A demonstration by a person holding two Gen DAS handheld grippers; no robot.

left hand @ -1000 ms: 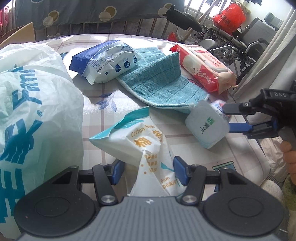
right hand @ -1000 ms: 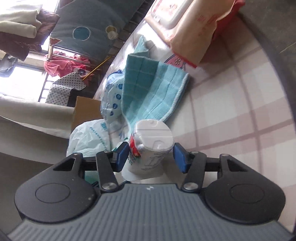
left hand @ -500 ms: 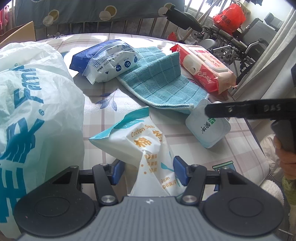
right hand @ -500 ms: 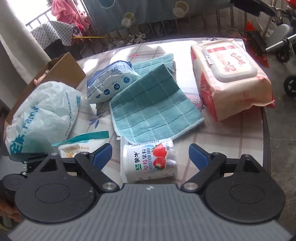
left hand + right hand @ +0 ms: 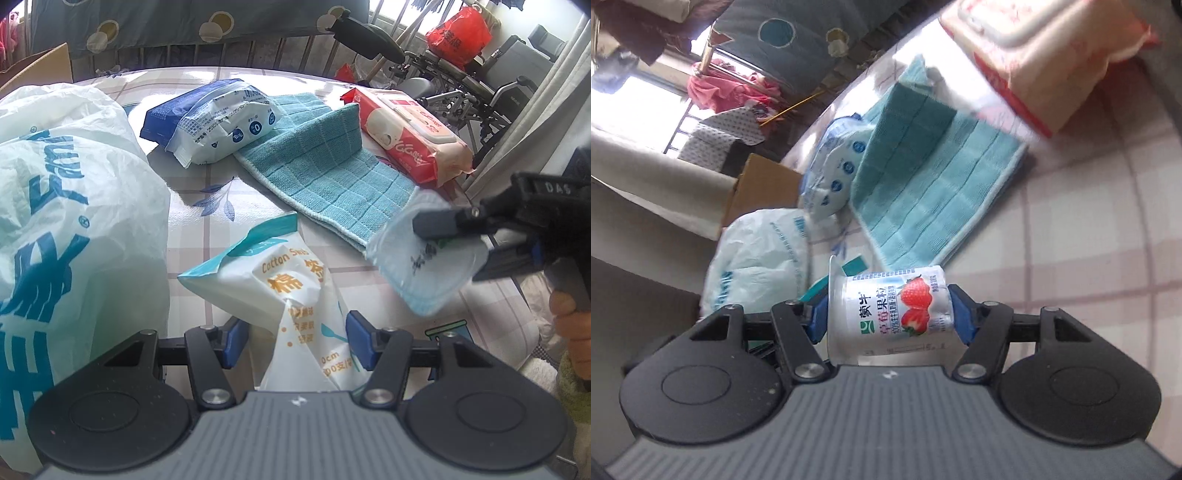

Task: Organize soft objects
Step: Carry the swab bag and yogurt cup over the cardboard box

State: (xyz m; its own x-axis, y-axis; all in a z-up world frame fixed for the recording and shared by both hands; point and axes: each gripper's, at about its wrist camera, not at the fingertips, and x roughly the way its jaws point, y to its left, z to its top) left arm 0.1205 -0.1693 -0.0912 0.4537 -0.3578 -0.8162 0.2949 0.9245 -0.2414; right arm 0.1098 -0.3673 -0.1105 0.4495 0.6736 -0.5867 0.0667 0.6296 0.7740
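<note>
Your right tongs [image 5: 888,314] are clamped end to end on the strawberry yogurt cup [image 5: 886,314], carried clear of the counter [image 5: 1089,221]. Your left tongs [image 5: 291,341] stand parted around the cotton swab pack [image 5: 295,295] — not closed on it. Risk: the thin-walled cup could buckle or slip sideways under a tilted grip, dropping onto the teal cloth [image 5: 332,173] ahead — ease pressure gently.

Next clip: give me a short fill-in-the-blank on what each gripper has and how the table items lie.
The right gripper is shut on a ____ yogurt cup.
The cotton swab pack lies between the ____ gripper's jaws.
The blue-and-white tissue pack overlaps the teal ____.

Answers: strawberry; left; cloth
</note>
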